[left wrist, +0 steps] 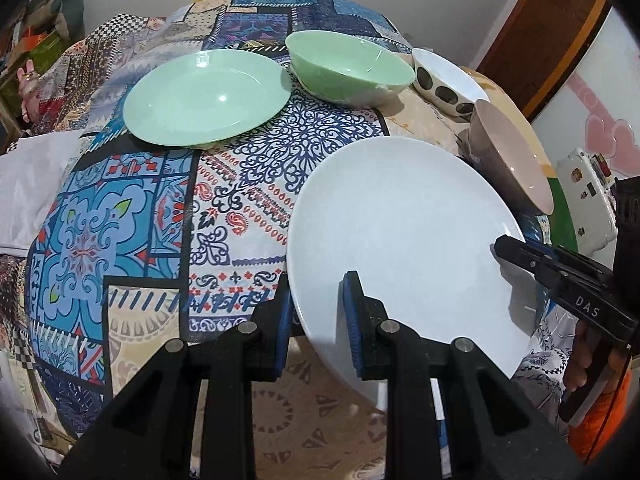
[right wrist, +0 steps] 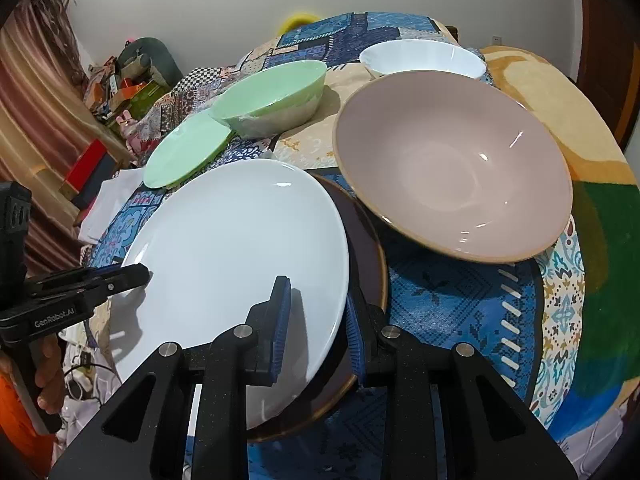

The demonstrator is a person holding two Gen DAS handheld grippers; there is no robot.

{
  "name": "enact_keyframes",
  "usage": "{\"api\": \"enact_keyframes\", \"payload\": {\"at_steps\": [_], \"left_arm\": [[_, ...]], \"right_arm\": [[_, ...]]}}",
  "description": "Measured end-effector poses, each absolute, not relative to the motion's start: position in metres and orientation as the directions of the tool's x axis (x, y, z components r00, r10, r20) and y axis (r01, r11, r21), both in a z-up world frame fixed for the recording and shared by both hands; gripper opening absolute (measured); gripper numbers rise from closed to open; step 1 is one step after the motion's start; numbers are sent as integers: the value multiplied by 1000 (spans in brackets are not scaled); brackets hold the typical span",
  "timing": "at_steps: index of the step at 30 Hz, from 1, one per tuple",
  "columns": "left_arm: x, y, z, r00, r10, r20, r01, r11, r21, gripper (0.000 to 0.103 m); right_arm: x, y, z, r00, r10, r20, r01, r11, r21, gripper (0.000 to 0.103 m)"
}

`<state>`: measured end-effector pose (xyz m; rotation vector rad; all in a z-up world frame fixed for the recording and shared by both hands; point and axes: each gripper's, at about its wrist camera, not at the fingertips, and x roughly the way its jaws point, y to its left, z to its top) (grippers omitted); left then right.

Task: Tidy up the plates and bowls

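Both grippers hold one white plate (left wrist: 400, 220) (right wrist: 240, 232) by opposite rims, tilted above the patterned tablecloth (left wrist: 248, 200). My left gripper (left wrist: 318, 300) is shut on its near-left rim, and my right gripper (right wrist: 316, 312) is shut on its right rim. Each gripper shows in the other's view, the right gripper (left wrist: 506, 248) at the far rim and the left gripper (right wrist: 138, 274) likewise. A dark brown plate (right wrist: 366, 240) lies partly under the white one. Behind it sits a pink bowl (right wrist: 452, 164) (left wrist: 514, 160).
Further back are a green plate (left wrist: 206, 98) (right wrist: 184, 156), a green bowl (left wrist: 352, 68) (right wrist: 272, 96) and a white spotted bowl (left wrist: 444, 80) (right wrist: 422, 58). A white cloth (left wrist: 32, 188) lies at the table's left edge. A person's hand (right wrist: 48, 368) grips the left tool.
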<state>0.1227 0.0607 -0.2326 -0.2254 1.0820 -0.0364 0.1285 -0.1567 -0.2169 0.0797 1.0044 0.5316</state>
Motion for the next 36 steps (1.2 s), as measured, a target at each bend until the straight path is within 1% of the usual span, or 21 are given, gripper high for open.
{"api": "enact_keyframes", "payload": {"at_steps": [4, 12, 22, 24, 26, 36], "left_arm": [[125, 61, -234, 466, -147, -873, -81, 975, -207, 24], [130, 59, -239, 451, -179, -874, -68, 970, -234, 26], [130, 51, -239, 449, -161, -879, -49, 978, -204, 27], [129, 51, -239, 450, -158, -879, -47, 979, -200, 27], [128, 51, -239, 452, -160, -878, -52, 977, -205, 27], [116, 68, -223, 489, -159, -857, -73, 972, -222, 27]], "right_arm": [[128, -157, -215, 416, 458, -785, -391, 870, 300, 26], [127, -159, -212, 415, 448, -792, -404, 871, 282, 26], [127, -163, -206, 423, 434, -795, -405, 876, 263, 26], [126, -161, -206, 435, 403, -805, -399, 888, 229, 28], [127, -161, -209, 437, 373, -818, -400, 896, 195, 29], [122, -162, -198, 430, 373, -822, -428, 886, 178, 31]]}}
